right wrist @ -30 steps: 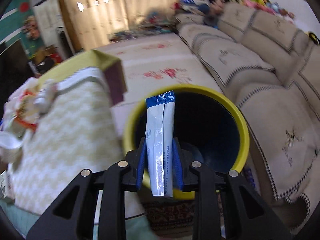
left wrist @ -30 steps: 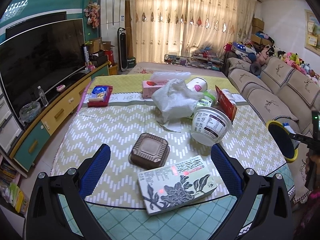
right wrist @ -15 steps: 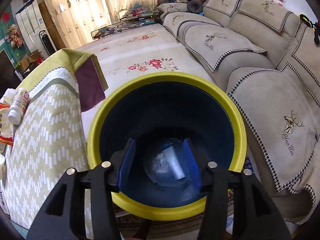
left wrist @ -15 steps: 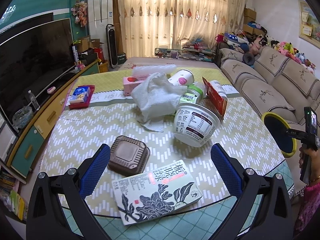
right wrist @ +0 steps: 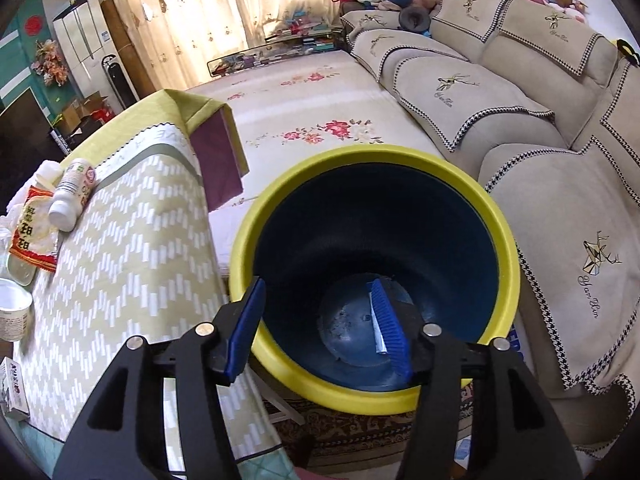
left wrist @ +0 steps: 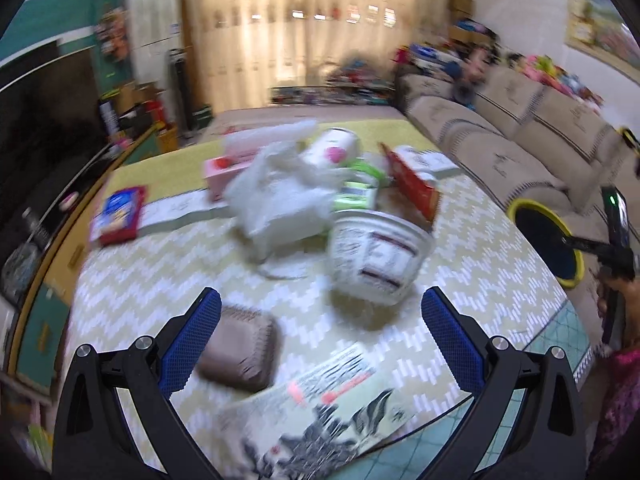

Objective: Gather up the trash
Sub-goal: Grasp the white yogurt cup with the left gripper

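My right gripper (right wrist: 318, 292) hangs over the yellow-rimmed blue bin (right wrist: 500, 240), its jaws opening with nothing between them. A blue-and-white packet (right wrist: 378, 330) lies on the bin's floor, partly hidden by the right finger. My left gripper (left wrist: 320, 300) is wide open above the table. Just beyond its fingertips a white paper bowl (left wrist: 376, 260) lies on its side. Behind the bowl are crumpled white paper (left wrist: 280, 204), a red packet (left wrist: 412, 184), a green-labelled bottle (left wrist: 360, 192) and a pink-spotted cup (left wrist: 336, 148). This view is blurred.
A brown square container (left wrist: 240, 356) and a flower-printed book (left wrist: 320, 420) lie near the table's front edge. A pink box (left wrist: 224, 172) and a red tray (left wrist: 120, 212) sit further back. The bin (left wrist: 548, 240) stands between the table and the beige sofa (right wrist: 520, 120). A white bottle (right wrist: 72, 196) lies by the table's edge.
My right gripper opened and let go of the blue-and-white packet, which dropped to the bin's floor. My left gripper swung across the table, so the bowl now lies ahead between its fingers.
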`<state>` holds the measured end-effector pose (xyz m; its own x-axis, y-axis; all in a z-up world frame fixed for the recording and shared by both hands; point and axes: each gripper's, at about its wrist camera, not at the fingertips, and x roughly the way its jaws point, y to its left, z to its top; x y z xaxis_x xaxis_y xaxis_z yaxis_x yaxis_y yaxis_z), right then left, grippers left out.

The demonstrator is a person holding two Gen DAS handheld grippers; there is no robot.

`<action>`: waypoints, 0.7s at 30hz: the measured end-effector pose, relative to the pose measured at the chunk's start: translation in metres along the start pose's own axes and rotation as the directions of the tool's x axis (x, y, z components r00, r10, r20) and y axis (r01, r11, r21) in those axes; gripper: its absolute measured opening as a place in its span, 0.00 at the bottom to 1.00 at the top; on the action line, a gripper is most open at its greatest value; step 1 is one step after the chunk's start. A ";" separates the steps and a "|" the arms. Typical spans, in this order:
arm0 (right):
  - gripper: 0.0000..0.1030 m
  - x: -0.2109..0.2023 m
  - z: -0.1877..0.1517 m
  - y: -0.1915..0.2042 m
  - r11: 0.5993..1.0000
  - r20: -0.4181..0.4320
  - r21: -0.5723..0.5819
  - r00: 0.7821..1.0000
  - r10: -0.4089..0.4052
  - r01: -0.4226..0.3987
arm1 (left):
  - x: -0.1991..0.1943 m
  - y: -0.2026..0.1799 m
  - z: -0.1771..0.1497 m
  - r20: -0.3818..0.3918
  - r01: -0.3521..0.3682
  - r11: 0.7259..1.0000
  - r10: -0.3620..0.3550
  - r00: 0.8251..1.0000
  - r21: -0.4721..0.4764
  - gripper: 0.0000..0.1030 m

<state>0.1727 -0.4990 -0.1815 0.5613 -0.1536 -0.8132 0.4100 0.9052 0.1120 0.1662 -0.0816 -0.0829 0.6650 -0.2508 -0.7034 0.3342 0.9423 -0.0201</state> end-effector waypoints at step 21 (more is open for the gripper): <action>0.55 0.018 -0.010 0.004 0.999 -0.052 0.021 0.997 0.051 -0.050 | 0.091 -0.039 0.034 -0.232 0.120 0.954 -0.055 0.971 0.274 0.88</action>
<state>0.1775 -0.4945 -0.2011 0.5438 -0.0862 -0.8347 0.3964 0.9031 0.1650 0.2360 -0.1484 -0.1222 0.4727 -0.2441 -0.8468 0.5813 0.8085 0.0914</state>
